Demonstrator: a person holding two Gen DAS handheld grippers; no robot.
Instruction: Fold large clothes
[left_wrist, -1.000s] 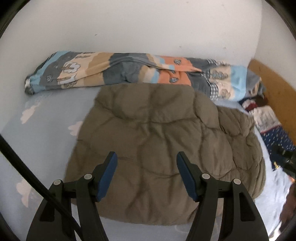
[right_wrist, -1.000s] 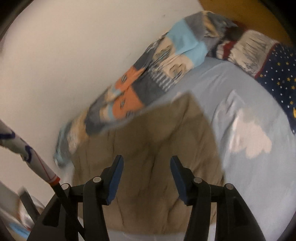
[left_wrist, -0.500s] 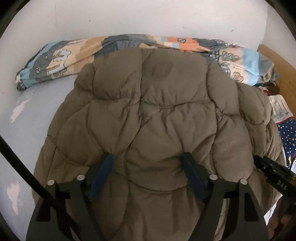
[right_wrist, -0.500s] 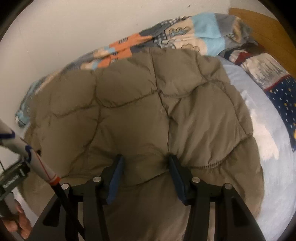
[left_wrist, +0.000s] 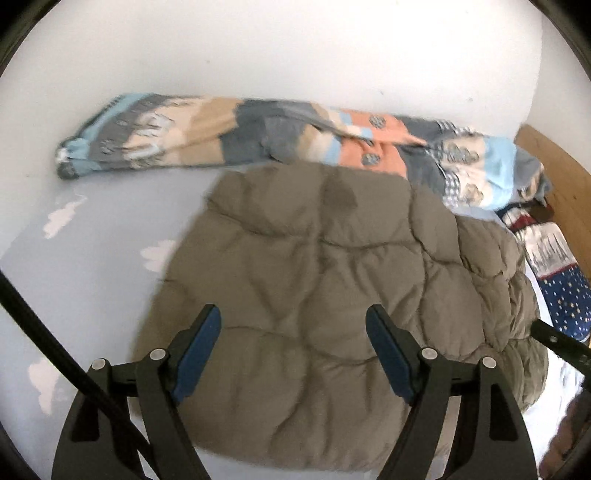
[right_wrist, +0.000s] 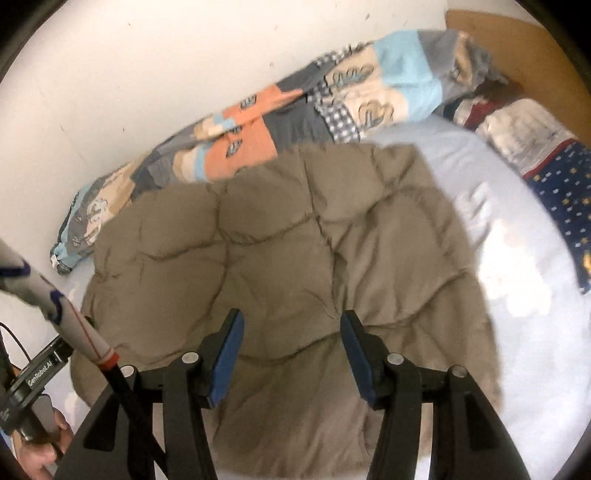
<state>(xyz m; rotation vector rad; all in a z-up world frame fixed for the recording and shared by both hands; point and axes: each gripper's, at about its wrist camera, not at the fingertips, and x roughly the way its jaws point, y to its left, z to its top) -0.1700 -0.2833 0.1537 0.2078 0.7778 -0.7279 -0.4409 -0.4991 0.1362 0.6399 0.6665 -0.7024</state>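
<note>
Soft, even indoor light, no hard shadows. Both views motion-blurred, esp. the patterned blanket (left_wrist: 280, 136) beyond the fingertips. Sheet (right_wrist: 517, 273) blown out w/ glare right of the right-hand fingers. Fisheye bends edges; corners dark.

jacket (left_wrist: 314, 295) near edge: hidden behind left gripper (left_wrist: 293, 350), cut at 6 o'clock
hand (right_wrist: 37, 454): cropped, 7 o'clock
patterned quilt (left_wrist: 258, 136): motion-blurred
</note>
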